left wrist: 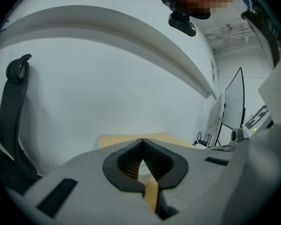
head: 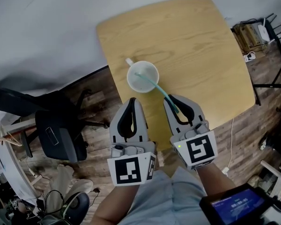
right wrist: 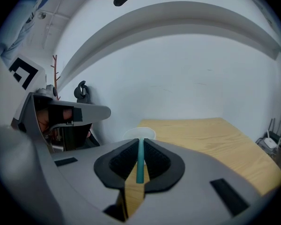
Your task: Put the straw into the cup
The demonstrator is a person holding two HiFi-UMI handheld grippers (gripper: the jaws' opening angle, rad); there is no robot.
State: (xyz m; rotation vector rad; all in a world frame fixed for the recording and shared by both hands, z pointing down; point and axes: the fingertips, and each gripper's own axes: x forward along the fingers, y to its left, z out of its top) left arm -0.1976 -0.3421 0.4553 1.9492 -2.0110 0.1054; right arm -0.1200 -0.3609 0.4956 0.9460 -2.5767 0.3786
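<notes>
Cup [head: 133, 84] stood upright on the wooden table [head: 192, 46], near the table edge closest to the person. Teal straw [head: 155, 86] lay slanted, its far end inside the cup and its shaft crossing the cup's near rim. Right gripper [head: 171, 99], just short of the cup, was clenched on the straw's near end. Left gripper [head: 132, 100], beside it and likewise short of the cup, had its jaw tips together with nothing between them.
</notes>
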